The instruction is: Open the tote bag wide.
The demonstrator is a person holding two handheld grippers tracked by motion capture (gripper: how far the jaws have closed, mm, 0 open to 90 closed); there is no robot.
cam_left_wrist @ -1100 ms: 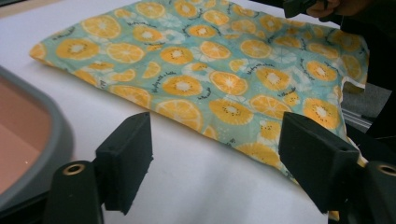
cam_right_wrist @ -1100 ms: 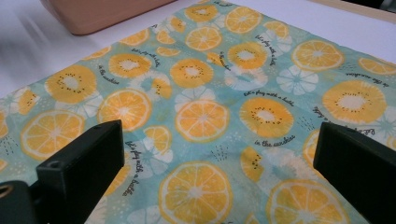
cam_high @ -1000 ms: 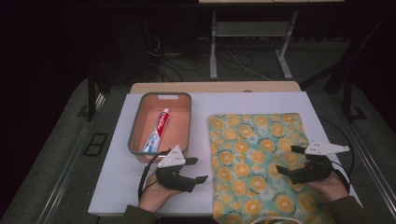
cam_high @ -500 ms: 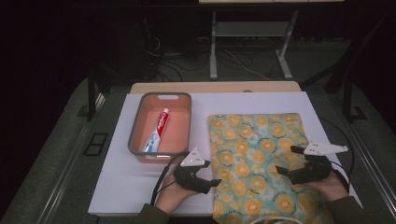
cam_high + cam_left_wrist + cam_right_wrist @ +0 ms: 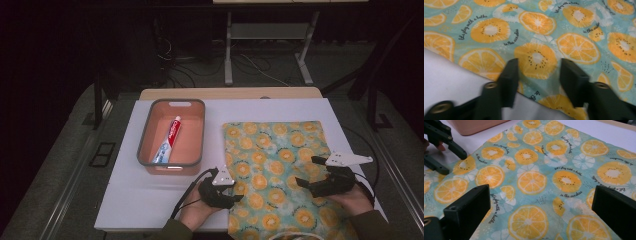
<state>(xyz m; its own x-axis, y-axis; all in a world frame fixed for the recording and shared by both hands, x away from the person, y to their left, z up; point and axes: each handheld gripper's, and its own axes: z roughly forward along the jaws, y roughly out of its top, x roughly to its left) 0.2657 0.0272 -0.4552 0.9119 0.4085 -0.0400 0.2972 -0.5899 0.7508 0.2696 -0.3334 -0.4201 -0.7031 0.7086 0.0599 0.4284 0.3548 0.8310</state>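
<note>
Left gripper (image 5: 235, 192) just closing over near-left edge of teal orange-slice-printed cloth (image 5: 280, 165), not yet pinching, likely for folding; right gripper (image 5: 306, 173) released above cloth

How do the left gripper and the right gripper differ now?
The left gripper sits at the cloth's left edge; the right gripper is over its right part. The left's jaws, just closing, stand narrower; the right's stand wide. Both are open over the cloth.
</note>
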